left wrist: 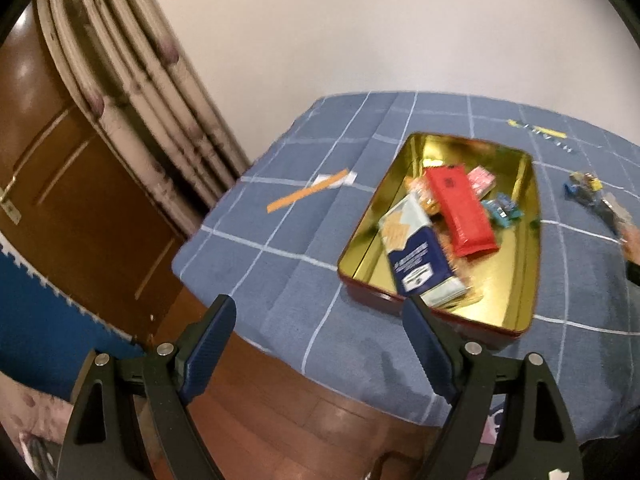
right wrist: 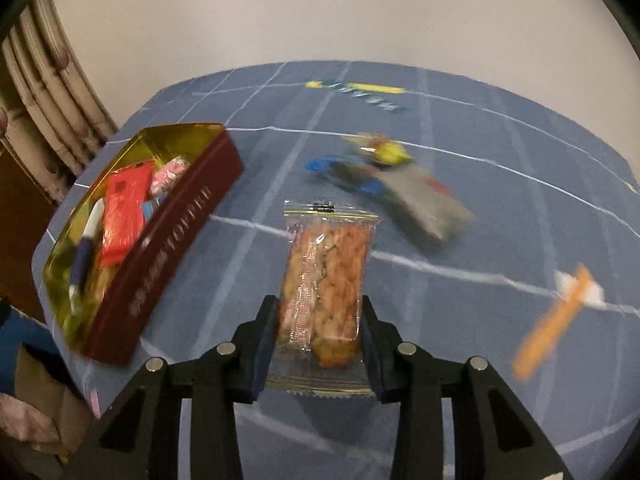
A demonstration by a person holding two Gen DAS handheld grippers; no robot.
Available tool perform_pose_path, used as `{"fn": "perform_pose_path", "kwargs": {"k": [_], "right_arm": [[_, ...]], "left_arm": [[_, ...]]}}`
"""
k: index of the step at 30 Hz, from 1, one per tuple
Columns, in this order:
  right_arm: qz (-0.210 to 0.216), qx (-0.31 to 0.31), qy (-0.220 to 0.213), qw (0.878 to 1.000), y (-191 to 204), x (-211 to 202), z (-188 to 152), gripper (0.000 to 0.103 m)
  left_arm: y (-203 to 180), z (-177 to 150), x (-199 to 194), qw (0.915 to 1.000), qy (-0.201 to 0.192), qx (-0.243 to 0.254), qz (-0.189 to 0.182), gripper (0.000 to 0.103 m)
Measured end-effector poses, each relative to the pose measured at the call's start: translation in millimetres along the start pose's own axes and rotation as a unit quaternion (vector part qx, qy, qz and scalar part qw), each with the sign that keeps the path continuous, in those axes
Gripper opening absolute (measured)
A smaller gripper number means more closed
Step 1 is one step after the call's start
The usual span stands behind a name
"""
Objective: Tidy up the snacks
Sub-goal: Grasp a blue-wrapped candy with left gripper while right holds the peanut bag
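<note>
Blue cloth with a white grid covers the bench [right wrist: 460, 320], and behind it stand a plain pale wall, a pleated curtain [left wrist: 132, 92] and a brown wooden door [left wrist: 68, 184]. You hold the right gripper [right wrist: 320, 320] low over the cloth, and its pads press on both long sides of a clear snack packet [right wrist: 328, 276] filled with orange-brown pieces; the packet points away from you between the fingers, and I cannot tell if it touches the cloth or is already lifted. To the left of this packet stands the red tin [right wrist: 172, 240] with the golden inside, near but apart from it. In the tin lie a red packet [left wrist: 462, 212], a blue and white packet [left wrist: 418, 252], a pink one [left wrist: 482, 178] and a small turquoise one [left wrist: 502, 212], all loosely together toward the middle. Beyond the held packet, some more snacks [right wrist: 384, 176] in blue, yellow and grey wrappers lie on the cloth, blurred. An orange strip [right wrist: 556, 320] lies on the right side of the bench in the right wrist view. Your left gripper [left wrist: 320, 312] stands wide with nothing between its fingers, above the near edge of the bench, just before the tin's near corner.
</note>
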State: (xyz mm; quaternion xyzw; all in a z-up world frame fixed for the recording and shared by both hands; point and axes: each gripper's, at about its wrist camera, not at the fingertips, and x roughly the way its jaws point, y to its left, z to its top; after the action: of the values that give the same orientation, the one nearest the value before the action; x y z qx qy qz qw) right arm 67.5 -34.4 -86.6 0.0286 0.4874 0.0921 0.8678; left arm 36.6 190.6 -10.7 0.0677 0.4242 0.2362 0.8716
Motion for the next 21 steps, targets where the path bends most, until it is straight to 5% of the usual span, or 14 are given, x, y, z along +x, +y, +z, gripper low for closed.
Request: {"fn": "perform_pose_path", "kwargs": {"k": [6, 11, 18, 21], "right_arm": [[-0.063, 0.064, -0.024, 0.996, -96.2, -53.5, -39.3, 0.039], [-0.127, 0.099, -0.016, 0.987, -162.5, -57.9, -65.6, 0.039], [-0.119, 0.13, -0.022, 0.984, -194.1, -52.2, -85.4, 0.039], [-0.104, 0.141, -0.03, 0.984, -199.3, -53.3, -86.2, 0.039]], "left_arm": [[-24.7, 6.9, -39.6, 0.994, -0.04, 0.041, -0.094, 0.083], [-63.2, 35.2, -64.0, 0.9687, -0.043, 0.095, -0.225, 0.086], [-153.9, 111.0, -42.9, 0.9322, 0.024, 0.141, -0.333, 0.085], [-192.8, 132.0, -16.9, 0.9258, 0.063, 0.142, -0.345, 0.074]]}}
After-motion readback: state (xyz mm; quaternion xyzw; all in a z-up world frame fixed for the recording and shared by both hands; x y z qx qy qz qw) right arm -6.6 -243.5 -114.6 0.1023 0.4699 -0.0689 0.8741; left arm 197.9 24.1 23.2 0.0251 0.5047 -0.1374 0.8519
